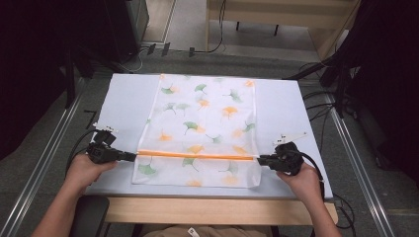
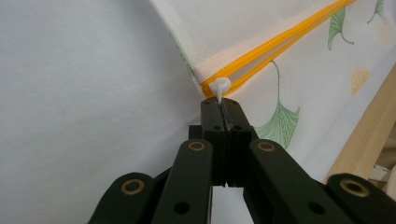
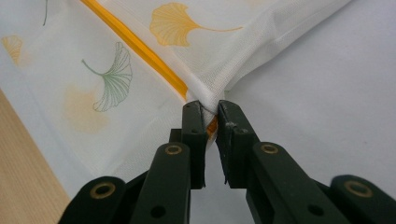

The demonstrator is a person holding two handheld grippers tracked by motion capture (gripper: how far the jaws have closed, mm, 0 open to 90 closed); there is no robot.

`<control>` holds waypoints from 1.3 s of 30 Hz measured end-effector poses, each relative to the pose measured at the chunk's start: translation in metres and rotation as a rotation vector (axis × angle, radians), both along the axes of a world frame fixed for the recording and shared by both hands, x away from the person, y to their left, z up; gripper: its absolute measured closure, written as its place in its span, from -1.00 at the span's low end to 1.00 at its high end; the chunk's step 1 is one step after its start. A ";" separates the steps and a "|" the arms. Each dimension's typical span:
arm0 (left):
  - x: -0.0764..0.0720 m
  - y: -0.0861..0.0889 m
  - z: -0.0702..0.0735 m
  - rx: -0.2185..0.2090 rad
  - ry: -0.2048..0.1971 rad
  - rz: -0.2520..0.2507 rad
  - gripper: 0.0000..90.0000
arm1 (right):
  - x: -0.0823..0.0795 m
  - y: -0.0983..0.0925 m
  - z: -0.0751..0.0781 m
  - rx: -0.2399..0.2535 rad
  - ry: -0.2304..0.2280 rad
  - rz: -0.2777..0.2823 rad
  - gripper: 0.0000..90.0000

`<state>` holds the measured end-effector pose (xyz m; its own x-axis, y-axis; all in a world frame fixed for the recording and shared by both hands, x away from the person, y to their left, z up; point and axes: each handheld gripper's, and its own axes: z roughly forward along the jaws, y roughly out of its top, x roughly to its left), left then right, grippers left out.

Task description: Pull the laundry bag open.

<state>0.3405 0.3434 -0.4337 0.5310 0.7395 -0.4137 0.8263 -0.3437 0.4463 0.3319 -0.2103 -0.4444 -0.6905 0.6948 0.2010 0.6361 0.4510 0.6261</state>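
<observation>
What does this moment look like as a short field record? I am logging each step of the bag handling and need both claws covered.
item: white mesh bag with ginkgo leaf print, flat on the table
zipper: orange zipper running across the bag near the person's edge
left claw: shut on the white zipper pull at the zipper's left end
right claw: shut on the bag's fabric at the zipper's right end
hands: one at each side of the bag, level with the zipper
</observation>
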 end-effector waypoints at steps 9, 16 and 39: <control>-0.004 -0.005 0.000 -0.005 0.005 -0.015 1.00 | 0.004 -0.007 -0.006 0.008 0.004 -0.025 0.81; -0.007 -0.004 0.000 -0.010 -0.002 -0.016 0.99 | 0.006 -0.008 -0.008 0.023 0.002 -0.030 0.80; -0.009 -0.005 -0.004 0.018 -0.044 -0.024 0.66 | 0.007 0.001 -0.015 -0.002 -0.007 -0.009 0.54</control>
